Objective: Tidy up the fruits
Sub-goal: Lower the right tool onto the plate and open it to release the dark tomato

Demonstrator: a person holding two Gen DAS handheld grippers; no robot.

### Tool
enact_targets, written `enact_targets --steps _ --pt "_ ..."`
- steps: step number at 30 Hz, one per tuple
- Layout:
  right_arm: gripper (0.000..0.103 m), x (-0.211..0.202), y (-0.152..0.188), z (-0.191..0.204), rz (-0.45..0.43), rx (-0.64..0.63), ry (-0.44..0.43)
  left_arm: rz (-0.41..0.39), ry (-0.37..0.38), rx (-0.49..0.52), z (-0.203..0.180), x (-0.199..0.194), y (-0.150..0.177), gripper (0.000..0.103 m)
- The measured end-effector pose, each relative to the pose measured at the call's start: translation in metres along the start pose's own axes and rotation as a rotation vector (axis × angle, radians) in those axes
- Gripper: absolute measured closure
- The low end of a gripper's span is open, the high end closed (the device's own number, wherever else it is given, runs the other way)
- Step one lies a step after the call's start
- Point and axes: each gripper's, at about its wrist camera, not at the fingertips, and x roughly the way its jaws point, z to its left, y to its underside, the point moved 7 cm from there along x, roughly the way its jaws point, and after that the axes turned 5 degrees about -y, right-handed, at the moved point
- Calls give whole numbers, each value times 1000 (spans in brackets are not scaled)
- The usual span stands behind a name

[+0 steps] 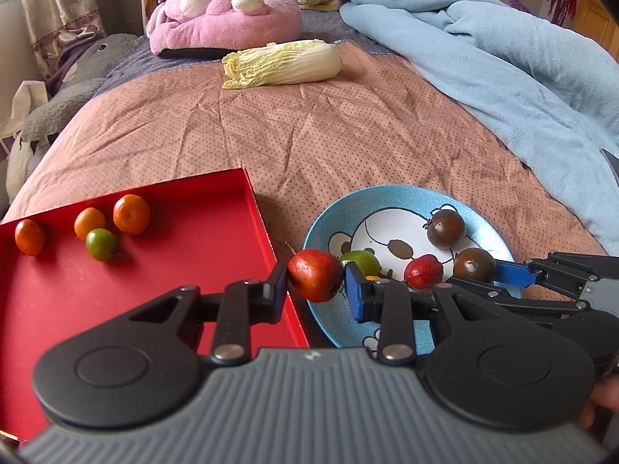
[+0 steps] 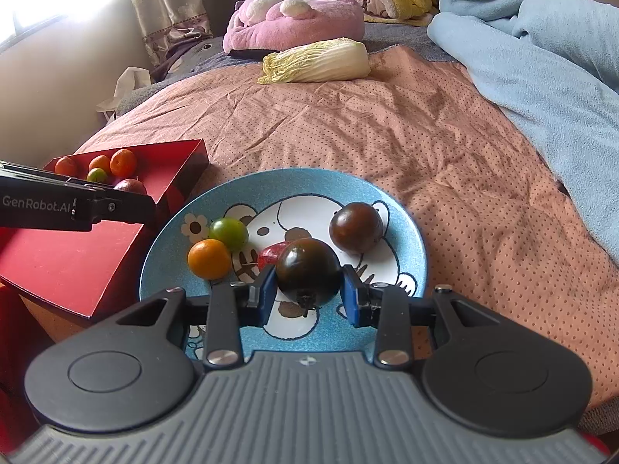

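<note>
My left gripper point(image 1: 315, 284) is shut on a red fruit point(image 1: 314, 274) and holds it between the red tray point(image 1: 216, 255) and the blue cartoon plate point(image 1: 329, 228). The tray holds three orange fruits point(image 1: 131, 214) and a green one point(image 1: 100, 244). My right gripper point(image 2: 309, 288) has its fingers around a dark brown tomato point(image 2: 308, 270) over the plate point(image 2: 174, 228), touching both pads. On the plate lie another dark tomato point(image 2: 356, 227), a green fruit point(image 2: 229, 234), an orange fruit point(image 2: 209, 259) and a red fruit point(image 2: 272, 254), partly hidden.
A napa cabbage point(image 1: 282, 63) lies far back on the pink dotted bedspread point(image 1: 309, 131). A light blue blanket point(image 1: 503, 65) is heaped along the right. Plush toys point(image 1: 224, 11) sit at the head of the bed. The bed edge drops off left.
</note>
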Motion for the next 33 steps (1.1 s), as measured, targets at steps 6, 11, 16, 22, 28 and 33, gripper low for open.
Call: enact_targets --steps 6,11,16,22,28,33 --pt "62 11 -1 -3 12 -6 11 1 5 4 -3 0 1 68" --pt "62 22 -7 -7 14 -17 25 2 10 5 -4 0 2 68" --pt "62 33 -23 -9 9 -42 35 2 10 9 -6 0 2 68" --pt "62 37 -45 -3 -25 -69 47 2 13 14 -8 0 2 68" --pt "40 27 -55 -5 -73 -52 53 1 17 19 -9 -2 3 68" --pt "38 11 -52 -4 -92 -33 34 1 20 24 -11 -3 4 68"
